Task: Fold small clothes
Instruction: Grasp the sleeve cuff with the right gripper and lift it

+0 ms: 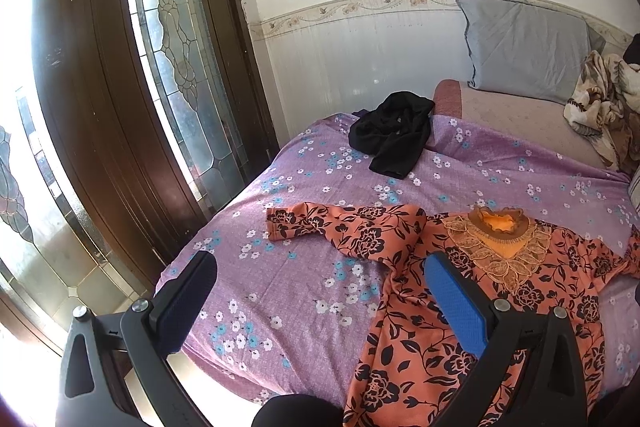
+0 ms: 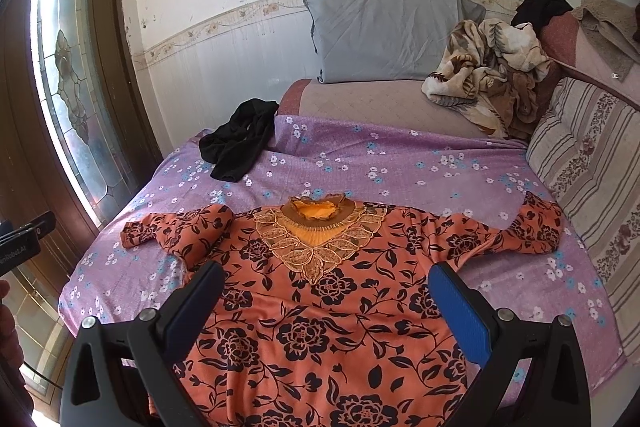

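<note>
An orange top with black flowers [image 2: 320, 307] [image 1: 460, 307] lies spread face up on the purple flowered sheet [image 2: 400, 159] [image 1: 300, 287], lace collar away from me, both sleeves out to the sides. My right gripper [image 2: 326, 277] hovers open above the top's chest, nothing between its fingers. My left gripper [image 1: 322, 265] is open over the sheet at the top's left side, its blue-padded finger [image 1: 456, 303] above the fabric below the left sleeve [image 1: 320, 227]. A crumpled black garment [image 2: 240, 143] [image 1: 394, 133] lies further back on the left.
A grey pillow [image 2: 388, 35] leans on the wall at the bed's head, a rumpled brown floral blanket [image 2: 488, 75] beside it. A striped cushion [image 2: 592, 179] lines the right side. A dark wooden door with leaded glass [image 1: 172, 39] stands left of the bed.
</note>
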Tool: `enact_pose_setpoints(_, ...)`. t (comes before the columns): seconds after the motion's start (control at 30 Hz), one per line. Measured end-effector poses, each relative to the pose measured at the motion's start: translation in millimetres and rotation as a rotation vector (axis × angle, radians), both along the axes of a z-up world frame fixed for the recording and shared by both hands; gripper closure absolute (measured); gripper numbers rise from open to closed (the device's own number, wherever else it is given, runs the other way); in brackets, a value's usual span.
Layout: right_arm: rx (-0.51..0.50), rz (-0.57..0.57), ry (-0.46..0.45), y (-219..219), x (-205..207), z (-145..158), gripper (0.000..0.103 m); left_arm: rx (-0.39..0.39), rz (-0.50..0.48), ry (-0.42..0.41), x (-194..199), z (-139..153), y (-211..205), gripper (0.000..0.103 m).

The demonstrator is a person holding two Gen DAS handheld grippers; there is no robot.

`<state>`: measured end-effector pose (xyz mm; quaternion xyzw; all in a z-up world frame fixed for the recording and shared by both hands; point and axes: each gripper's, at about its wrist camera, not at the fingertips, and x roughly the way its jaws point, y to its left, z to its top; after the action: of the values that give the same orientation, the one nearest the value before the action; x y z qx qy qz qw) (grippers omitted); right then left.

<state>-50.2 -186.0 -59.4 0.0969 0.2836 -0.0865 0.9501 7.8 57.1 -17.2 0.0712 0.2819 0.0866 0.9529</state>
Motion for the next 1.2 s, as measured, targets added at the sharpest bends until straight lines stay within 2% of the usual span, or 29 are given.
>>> enact_pose_setpoints(0.3,0.014,-0.005,-0.028,-5,-19,5,0.000,0.024,-0.013,-0.015,-19,6,-8,0.000)
enact_pose_setpoints(0.43,0.053,-0.014,-0.009,-16,-18,-4,0.000,0.014,-0.052,0.040,-13,-10,-15,0.000)
enact_pose_setpoints(0.57,0.129,-0.062,0.036,-50,-3,-34,0.000,0.003,-0.116,0.174,18,-58,-32,0.000)
enact_pose_setpoints(0.7,0.331,-0.175,0.052,-122,15,-83,0.000,0.039,-0.166,0.397,75,-139,-64,0.000)
enact_pose_setpoints(0.77,0.449,-0.269,0.037,-167,17,-109,0.000,0.061,-0.181,0.470,101,-175,-81,0.000)
enact_pose_setpoints(0.87,0.611,-0.433,0.007,-235,15,-147,0.000,0.105,-0.202,0.480,129,-209,-108,0.000)
enact_pose_setpoints(1.0,0.770,-0.635,-0.035,-305,14,-180,0.000,0.126,-0.244,0.459,166,-234,-151,0.000)
enact_pose_setpoints(1.03,0.783,-0.655,-0.051,-316,17,-181,0.000,0.110,-0.251,0.456,175,-237,-158,0.000)
enact_pose_setpoints(1.1,0.743,-0.676,-0.059,-332,31,-175,0.000,0.095,-0.267,0.446,192,-249,-173,0.000)
enact_pose_setpoints(1.17,0.635,-0.691,-0.062,-341,51,-161,0.000,0.096,-0.278,0.467,201,-270,-181,0.000)
enact_pose_setpoints(1.2,0.574,-0.690,-0.058,-346,63,-153,0.000,0.058,-0.275,0.428,199,-269,-177,0.000)
